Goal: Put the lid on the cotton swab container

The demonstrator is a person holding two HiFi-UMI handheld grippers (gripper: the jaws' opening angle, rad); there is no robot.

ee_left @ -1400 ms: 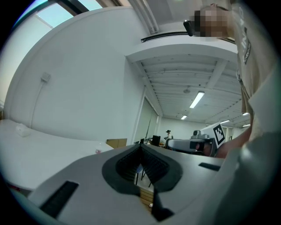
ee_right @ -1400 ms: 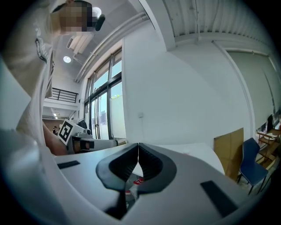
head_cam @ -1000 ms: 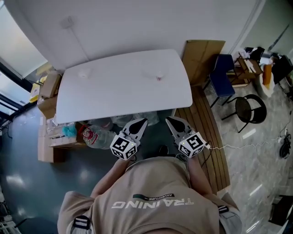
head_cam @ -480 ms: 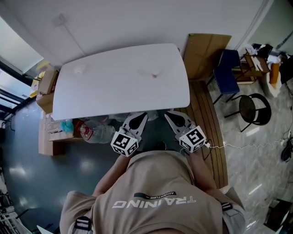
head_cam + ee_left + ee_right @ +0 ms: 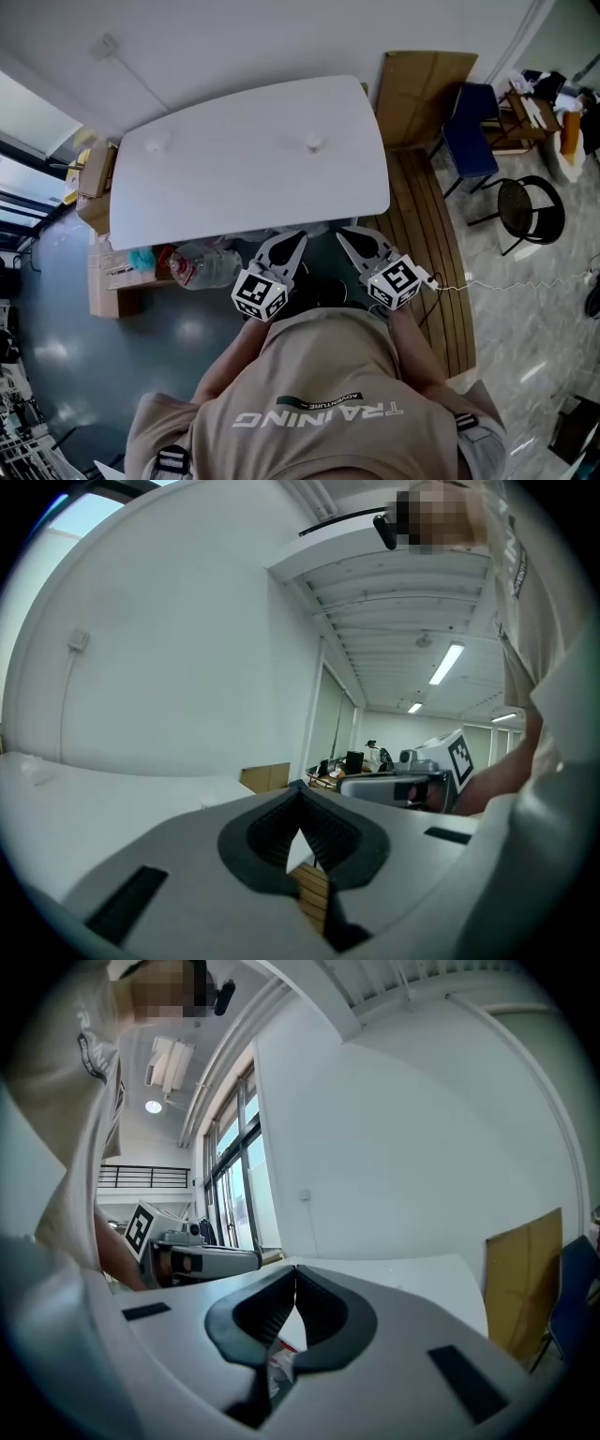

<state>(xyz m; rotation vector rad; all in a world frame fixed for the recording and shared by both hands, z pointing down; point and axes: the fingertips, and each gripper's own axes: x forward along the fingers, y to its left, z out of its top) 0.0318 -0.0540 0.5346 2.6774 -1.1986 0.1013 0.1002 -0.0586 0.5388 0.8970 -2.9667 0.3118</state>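
Note:
A white table (image 5: 234, 178) fills the upper middle of the head view. On it stands a small clear container (image 5: 313, 143) with a pinkish spot, right of centre. A small pale round item (image 5: 155, 145), possibly the lid, lies near the far left corner. Both are too small to make out further. My left gripper (image 5: 286, 242) and right gripper (image 5: 352, 236) hang side by side below the table's near edge, close to the person's chest. Each is shut with nothing between its jaws, as the left gripper (image 5: 300, 794) and right gripper (image 5: 295, 1274) views show.
Cardboard boxes (image 5: 98, 178) and plastic bags (image 5: 202, 267) sit at and under the table's left side. A cardboard sheet (image 5: 417, 94) leans on the wall at right, beside a blue chair (image 5: 469, 136) and a black stool (image 5: 530, 211). A white cable (image 5: 506, 281) trails across the floor.
The head view has shifted, so the table sits a little higher and further left. Both grippers stay shut in about the same place near the chest.

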